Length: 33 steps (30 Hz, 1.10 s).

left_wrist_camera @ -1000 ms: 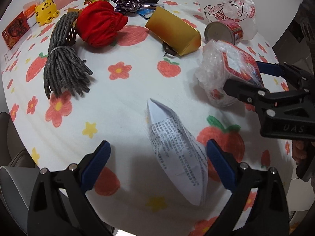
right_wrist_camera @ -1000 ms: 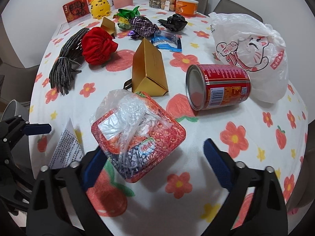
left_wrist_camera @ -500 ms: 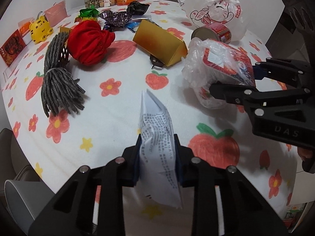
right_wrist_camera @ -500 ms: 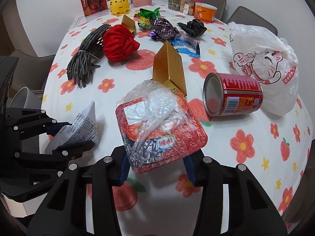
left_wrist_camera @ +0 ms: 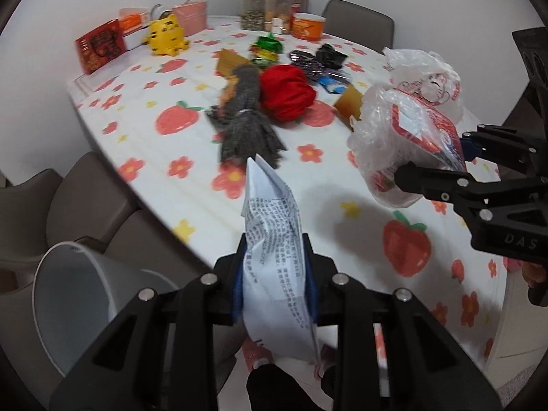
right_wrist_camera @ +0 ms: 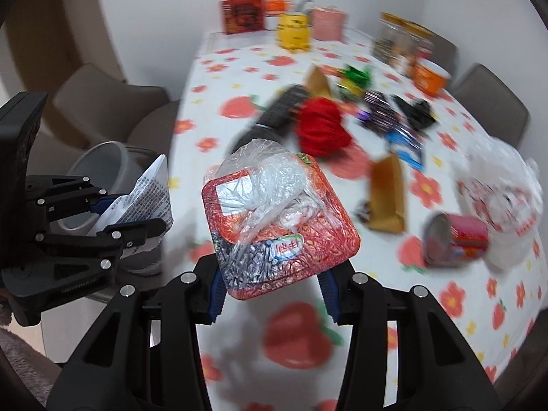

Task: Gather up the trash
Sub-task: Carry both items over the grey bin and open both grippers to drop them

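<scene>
Left wrist view: the left gripper [left_wrist_camera: 274, 286] is clamped tight on a printed paper [left_wrist_camera: 274, 246], which juts forward between the jaws, lifted over the edge of the table [left_wrist_camera: 191, 185]. Left of the table edge, a grey bin [left_wrist_camera: 68, 294] sits below. Right wrist view: the right gripper [right_wrist_camera: 272, 289] is closed on a red noodle tray [right_wrist_camera: 284, 229] stuffed with clear plastic, held above the table. Farther across the table: a red can [right_wrist_camera: 459, 239] and a gold box [right_wrist_camera: 387, 198].
</scene>
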### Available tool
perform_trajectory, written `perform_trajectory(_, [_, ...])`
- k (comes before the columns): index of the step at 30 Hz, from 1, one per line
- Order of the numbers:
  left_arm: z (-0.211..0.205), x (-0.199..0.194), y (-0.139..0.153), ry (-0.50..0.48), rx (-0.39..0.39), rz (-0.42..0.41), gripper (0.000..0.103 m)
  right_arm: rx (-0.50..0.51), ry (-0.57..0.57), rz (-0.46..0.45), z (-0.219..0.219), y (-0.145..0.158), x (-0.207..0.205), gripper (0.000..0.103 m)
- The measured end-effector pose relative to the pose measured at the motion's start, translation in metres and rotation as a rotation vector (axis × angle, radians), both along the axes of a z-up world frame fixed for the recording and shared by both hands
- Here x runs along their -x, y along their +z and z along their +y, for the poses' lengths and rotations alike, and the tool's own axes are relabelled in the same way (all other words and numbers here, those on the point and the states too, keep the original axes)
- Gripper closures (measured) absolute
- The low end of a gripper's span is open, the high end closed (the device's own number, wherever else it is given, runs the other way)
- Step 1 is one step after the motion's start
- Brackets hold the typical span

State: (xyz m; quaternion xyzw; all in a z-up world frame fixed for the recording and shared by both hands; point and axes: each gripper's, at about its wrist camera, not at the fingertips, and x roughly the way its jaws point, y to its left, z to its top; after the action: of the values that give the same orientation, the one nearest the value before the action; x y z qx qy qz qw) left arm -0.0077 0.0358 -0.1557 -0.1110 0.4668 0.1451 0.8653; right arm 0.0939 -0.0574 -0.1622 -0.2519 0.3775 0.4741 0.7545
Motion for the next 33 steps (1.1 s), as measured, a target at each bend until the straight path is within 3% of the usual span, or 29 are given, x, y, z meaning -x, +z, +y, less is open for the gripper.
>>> perform_trajectory(7, [0.074, 0.088, 0.008, 0.269, -0.030, 0.039, 0.075, -0.029, 0.260, 0.038, 0.100, 0.003, 0.080, 0.059])
perform_trajectory(12, [0.114, 0.134, -0.002, 0.377, -0.041, 0.086, 0.075, -0.015, 0.400, 0.062, 0.166, -0.006, 0.131, 0.059])
perform_trajectory(21, [0.171, 0.188, -0.007, 0.425, -0.040, 0.099, 0.074, 0.049, 0.476, 0.086, 0.234, -0.032, 0.182, 0.057])
perform_trajectory(25, [0.186, 0.199, -0.007, 0.443, -0.030, 0.088, 0.074, 0.078, 0.478, 0.057, 0.245, -0.037, 0.193, 0.032])
perform_trajectory(33, [0.195, 0.204, -0.011, 0.428, 0.003, 0.068, 0.074, 0.097, 0.450, 0.028, 0.253, -0.034, 0.194, 0.031])
